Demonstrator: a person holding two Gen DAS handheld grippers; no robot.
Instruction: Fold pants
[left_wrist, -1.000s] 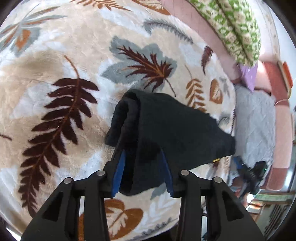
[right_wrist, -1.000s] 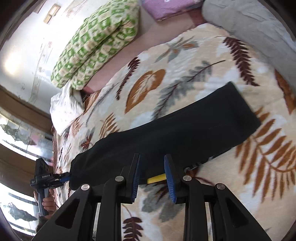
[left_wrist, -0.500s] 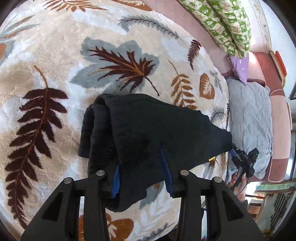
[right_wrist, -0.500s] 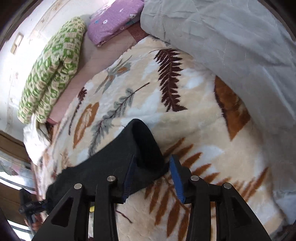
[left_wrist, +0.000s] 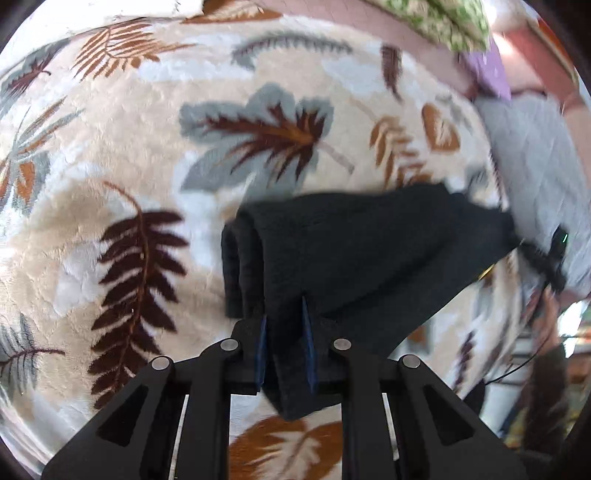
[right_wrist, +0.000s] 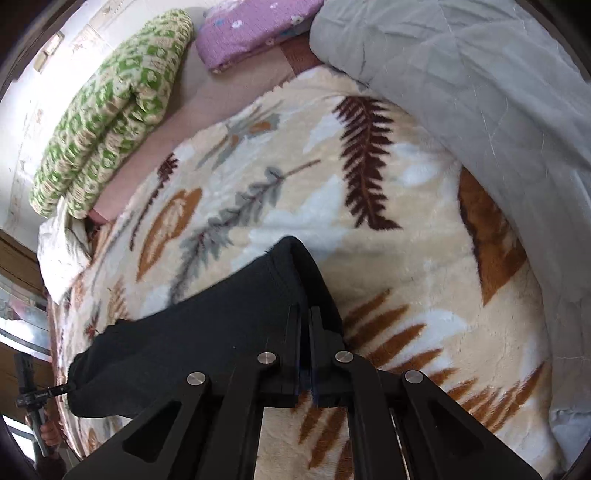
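On the blanket (left_wrist: 110, 147), toward its middle, the pants (left_wrist: 369, 251) lie as a long dark band, already doubled lengthwise into a narrow strip. The left gripper (left_wrist: 284, 343) has its jaws drawn nearly together on one end of the strip, with a thick wad of cloth pinched between the blue pads. The right gripper (right_wrist: 304, 332) is clamped tight on the opposite end, its fingers almost meeting over the fabric. The long axis of the pants (right_wrist: 184, 332) runs straight from one gripper to the other, so each hand is at its own end and neither is nearer the middle. Bringing one end over onto the other would probably halve the length. The cloth is black, soft and thick, maybe fleece or knit, and the left end shows rounded stacked layers. The blanket is plush, cream, printed with brown and grey leaves.
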